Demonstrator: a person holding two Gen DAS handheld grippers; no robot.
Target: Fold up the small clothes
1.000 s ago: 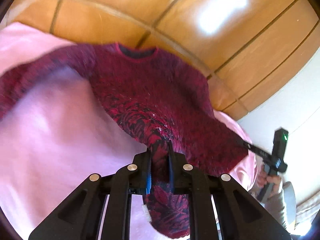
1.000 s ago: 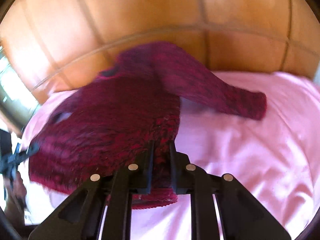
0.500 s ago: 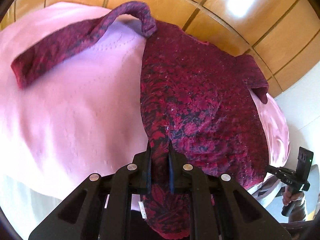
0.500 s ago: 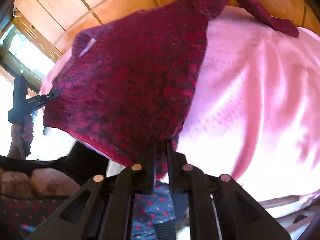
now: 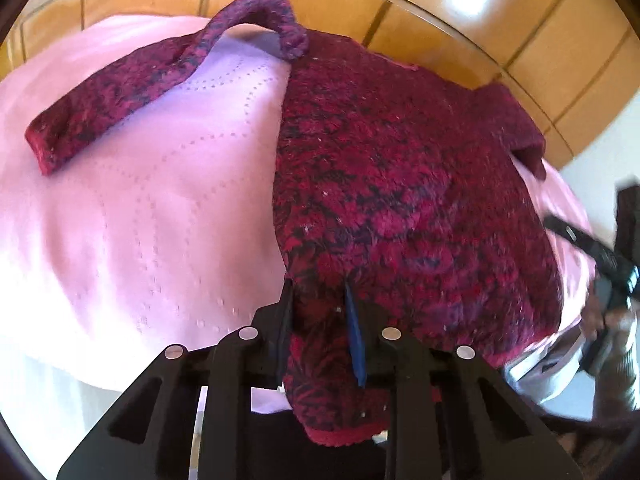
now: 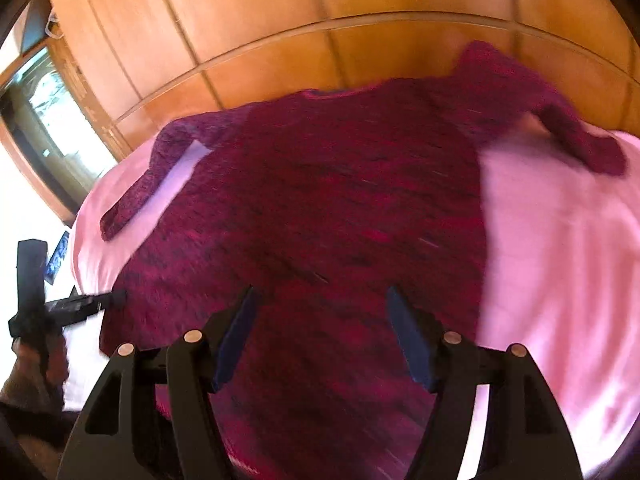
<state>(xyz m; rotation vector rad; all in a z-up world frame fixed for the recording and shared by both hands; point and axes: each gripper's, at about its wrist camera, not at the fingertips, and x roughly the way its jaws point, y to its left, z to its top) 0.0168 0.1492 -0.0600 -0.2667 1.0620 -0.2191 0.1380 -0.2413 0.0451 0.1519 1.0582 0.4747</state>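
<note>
**Sweater spread on the bed, one corner gripped**

On the pink bedspread [image 5: 132, 208], before a wall of wooden panels [image 6: 280, 20], a dark red knitted sweater [image 5: 400, 184] is laid out flat, its hem towards both cameras. One sleeve [image 5: 120, 100] is stretched out across the bedspread, arching up near the shoulder; the other sleeve [image 6: 136, 184] is folded in beside the body. A hem corner is pinched in the left gripper [image 5: 320, 320], whose jaws are nearly closed on the fabric, which hangs down between them. The right gripper [image 6: 320, 320] is seen with its jaws wide apart, having just been opened; the sweater lies beneath them, unheld. No container is seen in either view.
</note>
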